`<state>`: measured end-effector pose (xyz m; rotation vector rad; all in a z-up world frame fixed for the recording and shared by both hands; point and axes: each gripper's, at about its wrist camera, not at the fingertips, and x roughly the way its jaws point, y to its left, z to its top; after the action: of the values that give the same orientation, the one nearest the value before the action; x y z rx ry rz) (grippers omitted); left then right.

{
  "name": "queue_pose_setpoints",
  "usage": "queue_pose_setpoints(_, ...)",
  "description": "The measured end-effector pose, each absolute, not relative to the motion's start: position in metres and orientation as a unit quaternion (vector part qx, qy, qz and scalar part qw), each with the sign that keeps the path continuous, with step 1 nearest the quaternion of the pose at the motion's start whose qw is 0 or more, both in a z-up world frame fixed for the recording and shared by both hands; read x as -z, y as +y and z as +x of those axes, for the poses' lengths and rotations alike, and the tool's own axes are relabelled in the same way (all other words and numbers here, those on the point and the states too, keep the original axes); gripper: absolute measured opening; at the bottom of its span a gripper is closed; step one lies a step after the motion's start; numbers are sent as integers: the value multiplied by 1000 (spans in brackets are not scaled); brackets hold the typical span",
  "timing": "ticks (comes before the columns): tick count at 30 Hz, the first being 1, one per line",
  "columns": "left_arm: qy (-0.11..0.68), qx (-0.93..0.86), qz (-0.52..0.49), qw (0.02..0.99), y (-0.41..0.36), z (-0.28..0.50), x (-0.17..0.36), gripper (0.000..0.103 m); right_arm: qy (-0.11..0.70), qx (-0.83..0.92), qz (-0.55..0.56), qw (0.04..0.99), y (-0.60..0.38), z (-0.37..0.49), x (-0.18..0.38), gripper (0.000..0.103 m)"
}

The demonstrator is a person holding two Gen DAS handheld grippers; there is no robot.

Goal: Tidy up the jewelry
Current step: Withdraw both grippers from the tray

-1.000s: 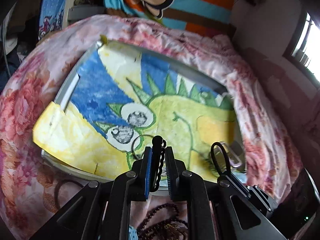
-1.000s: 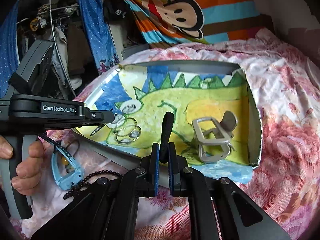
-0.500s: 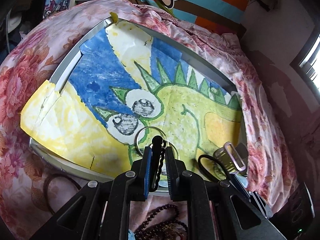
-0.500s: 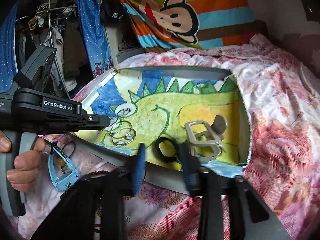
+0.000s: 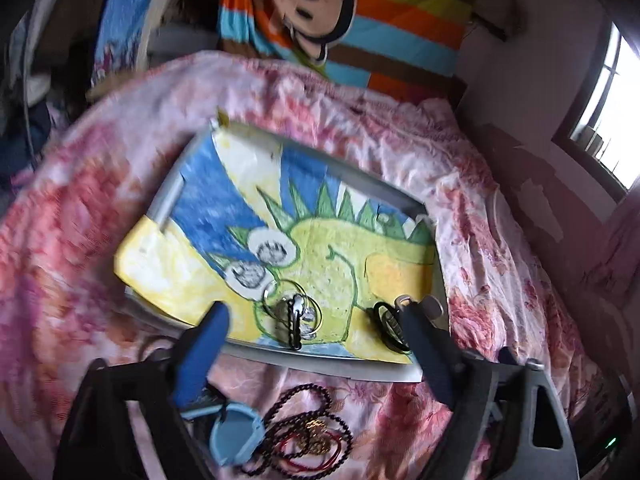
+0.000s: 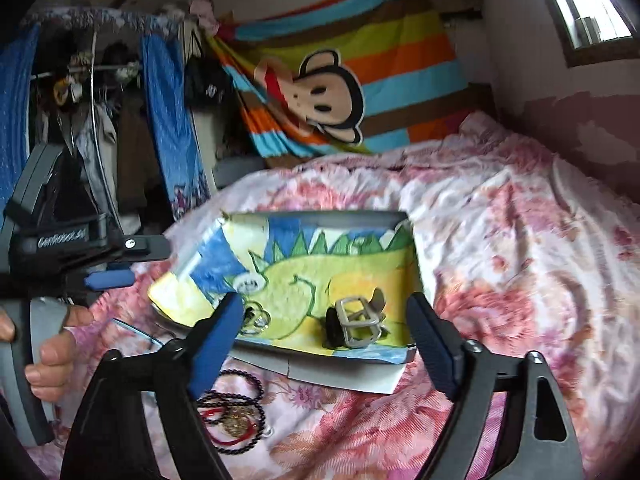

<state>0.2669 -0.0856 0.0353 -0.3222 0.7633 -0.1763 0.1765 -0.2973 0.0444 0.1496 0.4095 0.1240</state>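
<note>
A grey tray (image 5: 320, 366) lined with a dinosaur drawing lies on the floral bedspread. My left gripper (image 5: 316, 320) is open and empty above the tray's near edge. Below it a dark twisted piece (image 5: 295, 326) lies on thin metal bangles (image 5: 290, 314). A black hair tie (image 5: 390, 326) and a silver clip (image 6: 360, 322) lie at the tray's right. My right gripper (image 6: 324, 312) is open and empty, held back from the tray (image 6: 320, 372). A dark bead necklace with red cord (image 5: 308, 432) lies on the bedspread in front of the tray and also shows in the right wrist view (image 6: 236, 420).
A light blue item (image 5: 234, 434) lies by the beads. The left hand-held gripper (image 6: 80, 240) shows at the left of the right wrist view. A striped monkey blanket (image 6: 340, 80) hangs behind the bed. Clothes (image 6: 100, 120) hang at the far left.
Both grippers opened. The left let the dark twisted piece down onto the bangles; the right left the black hair tie beside the silver clip. Both pulled back from the tray.
</note>
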Motion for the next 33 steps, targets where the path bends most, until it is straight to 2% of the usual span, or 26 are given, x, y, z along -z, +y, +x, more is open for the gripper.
queue_pose_setpoints(2,346,85,-153,922,-80,250,-46,100,189,-61,72,977,-298,161,-53,94)
queue_pose_setpoints(6,301,71,-150,939,-66,211,-63,103,168,-63,58,982,-291,133,-67,102)
queue_pose_setpoints(18,210,49,-87,973,-38,103,-68,103,147,-88,22,985,-263,55,-81,101)
queue_pose_setpoints(26,206,40,-29,977,-35,49,-44,103,177,-95,7,980,-253,11,-68,101)
queue_pose_setpoints(33,258,42,-16,965,-28,31,-18,103,237,-82,4,968,-257,6,-45,101)
